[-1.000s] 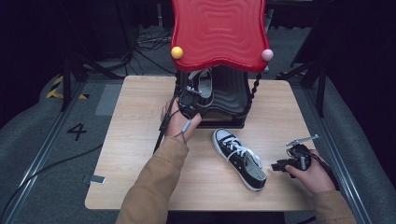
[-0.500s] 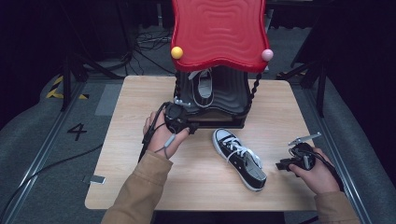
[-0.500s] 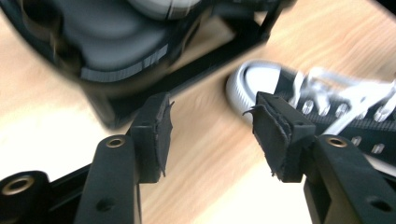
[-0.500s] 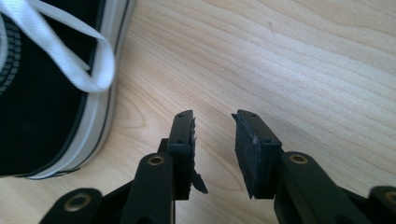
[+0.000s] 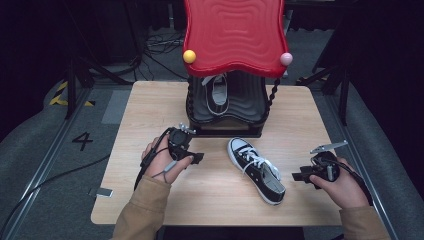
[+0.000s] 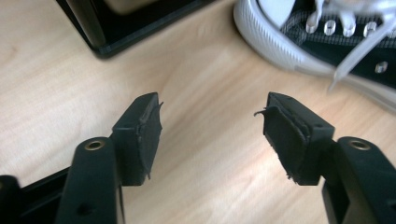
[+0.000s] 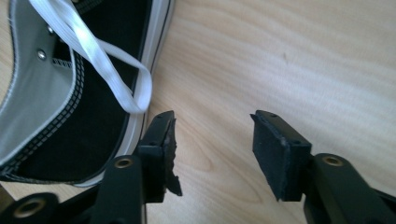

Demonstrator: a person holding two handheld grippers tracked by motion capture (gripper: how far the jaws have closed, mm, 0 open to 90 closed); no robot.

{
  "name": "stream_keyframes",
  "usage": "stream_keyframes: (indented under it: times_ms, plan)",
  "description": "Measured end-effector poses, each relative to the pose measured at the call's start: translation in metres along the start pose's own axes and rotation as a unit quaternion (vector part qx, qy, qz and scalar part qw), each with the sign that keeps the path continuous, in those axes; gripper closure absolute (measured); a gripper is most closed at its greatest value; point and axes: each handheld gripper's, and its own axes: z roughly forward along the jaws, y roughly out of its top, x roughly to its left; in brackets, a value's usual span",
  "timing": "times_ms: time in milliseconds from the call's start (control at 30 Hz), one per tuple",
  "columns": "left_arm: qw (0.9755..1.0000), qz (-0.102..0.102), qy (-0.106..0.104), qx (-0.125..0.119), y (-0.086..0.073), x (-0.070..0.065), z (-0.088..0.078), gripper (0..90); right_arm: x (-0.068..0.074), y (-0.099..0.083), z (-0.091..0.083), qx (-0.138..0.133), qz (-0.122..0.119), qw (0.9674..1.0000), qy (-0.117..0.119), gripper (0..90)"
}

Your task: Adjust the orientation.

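1. Since a second ago, my left gripper (image 5: 196, 158) has come back from the shoe rack (image 5: 227, 107) to the bare wood in front of it; the shoe on the rack (image 5: 218, 94) now sits there alone, toe toward me.
2. Its jaws have just been opening. In the left gripper view they stand wide apart with only tabletop between them, holding nothing.
3. Ahead of those jaws, the white rubber toe of the loose sneaker (image 6: 322, 42) lies near but apart from the pads, and the rack's black base corner (image 6: 116, 28) sits off to the other side, also clear.
4. My right gripper (image 5: 299, 177) has jaws that have just been opening too. In the right gripper view they gape over bare wood and grip nothing.
5. One right pad (image 7: 161, 140) sits just beside the sneaker's white sole edge; I cannot tell whether it touches. A loop of white lace (image 7: 135, 93) hangs just above that pad.
6. From the high view, the loose sneaker (image 5: 256, 169) lies slantwise between my two grippers, toe toward the rack, heel toward me.
7. Around it, the table (image 5: 150, 100) has open wood to the left and right of the rack, and a strip along the near edge.
8. Overhead, the rack's red wavy top (image 5: 235, 35) overhangs the shelf, with a yellow ball (image 5: 189, 56) and a pink ball (image 5: 285, 58) at its front corners.
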Motion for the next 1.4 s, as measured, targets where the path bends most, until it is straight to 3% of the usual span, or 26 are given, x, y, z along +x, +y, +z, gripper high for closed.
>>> stream_keyframes:
  times_ms: [167, 300, 367, 400, 533, 700, 867, 1100, 1233, 1400]
  plan:
    - [0.9997, -0.01, -0.002, 0.022, -0.011, 0.004, 0.002, 35.1, 0.009, 0.007, -0.011, -0.007, 0.0, 0.9995, -0.031, 49.9]
    - [0.9989, -0.016, -0.02, 0.039, -0.016, 0.007, 0.002, 35.0, 0.025, 0.015, -0.018, -0.022, -0.014, 0.9997, -0.004, 51.1]
    - [0.9991, -0.007, -0.019, 0.038, -0.018, 0.007, 0.002, 35.0, 0.029, 0.017, -0.019, -0.023, -0.015, 0.9996, 0.005, 51.5]
    - [0.9992, -0.006, -0.016, 0.037, -0.018, 0.007, 0.002, 35.0, 0.038, 0.02, -0.021, -0.03, -0.018, 0.9991, 0.022, 52.5]
    - [0.9991, 0.006, -0.01, 0.039, -0.022, 0.009, 0.0, 33.4, 0.057, 0.027, -0.023, -0.033, -0.037, 0.998, 0.039, 54.4]
    - [0.9986, 0.001, -0.01, 0.053, -0.026, 0.011, 0.001, 32.3, 0.073, 0.031, -0.016, -0.024, -0.042, 0.9969, 0.062, 55.4]
    - [0.9982, 0.004, -0.011, 0.059, -0.027, 0.01, 0.002, 30.8, 0.09, 0.035, 0.01, 0.016, -0.04, 0.9964, 0.072, 57.5]
    - [0.998, 0.003, -0.01, 0.063, -0.028, 0.012, 0.003, 30.4, 0.098, 0.037, 0.033, 0.07, -0.04, 0.9957, 0.047, 57.8]
    - [0.998, 0.003, -0.009, 0.063, -0.028, 0.012, 0.003, 30.3, 0.103, 0.04, 0.052, 0.106, -0.04, 0.9929, 0.035, 59.5]
    - [0.9979, 0.005, -0.01, 0.064, -0.028, 0.011, 0.004, 30.0, 0.108, 0.042, 0.065, 0.131, -0.047, 0.9897, 0.035, 59.6]
